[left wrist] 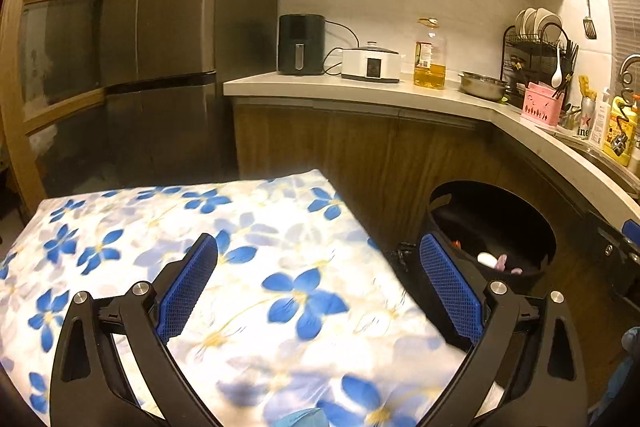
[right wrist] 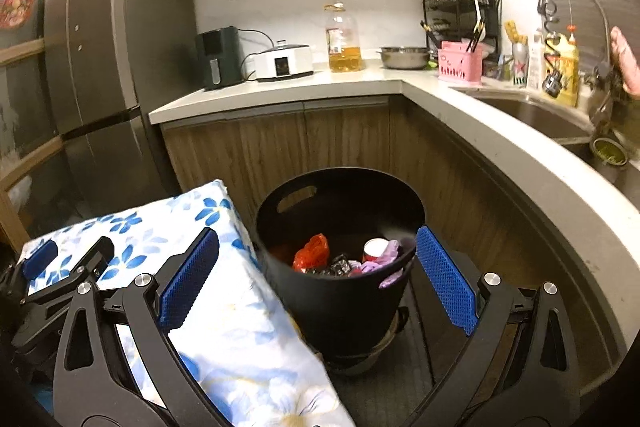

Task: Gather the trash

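- as both are held wide open and empty, the right gripper [right wrist: 318, 281] is placed nearer the black bin [right wrist: 340, 283], dead ahead
- the bin is seen front-right of the left gripper [left wrist: 316, 287], off the floral-cloth table [left wrist: 256, 227]
- trash [right wrist: 316, 251] is found inside the bin

Matt black plastic trash bin [right wrist: 340, 291]; smooth floral cloth [left wrist: 248, 267] over table; wood-grain cabinet doors [right wrist: 280, 151]; glossy pale worktop [right wrist: 500, 155]; brushed metal fridge [right wrist: 104, 67]; shiny steel bowl [right wrist: 404, 57]; textured blue gripper pads [right wrist: 188, 285].
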